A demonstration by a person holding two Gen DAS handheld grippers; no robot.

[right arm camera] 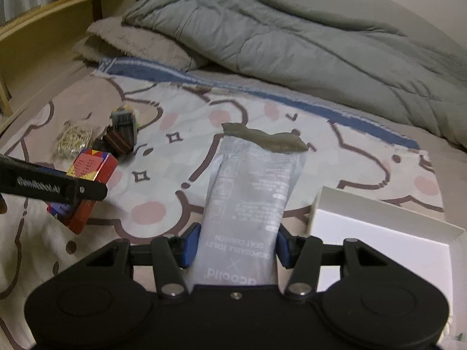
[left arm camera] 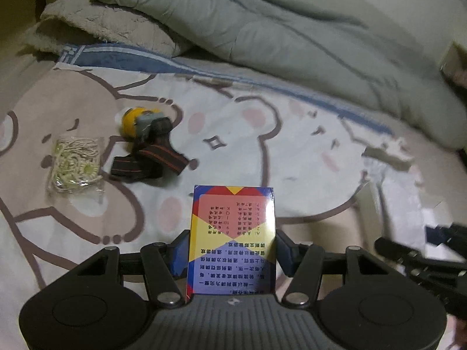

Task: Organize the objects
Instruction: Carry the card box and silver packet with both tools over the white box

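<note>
My left gripper [left arm camera: 232, 248] is shut on a colourful card box [left arm camera: 232, 233] with red, yellow and blue panels, held above the bed; the box also shows in the right wrist view [right arm camera: 87, 172]. My right gripper [right arm camera: 237, 245] is shut on a grey disposable toilet seat cushion packet [right arm camera: 251, 192], held just left of a white box [right arm camera: 379, 233]. A yellow headlamp with a dark strap [left arm camera: 146, 143] and a clear bag of cream cord [left arm camera: 76, 163] lie on the bed at the left.
A bear-print sheet [left arm camera: 233, 134] covers the bed. A grey duvet [left arm camera: 277, 23] and a beige folded blanket [left arm camera: 96, 29] lie at the back. A wooden bed frame [right arm camera: 43, 38] runs along the left. The right gripper shows in the left wrist view [left arm camera: 423, 262].
</note>
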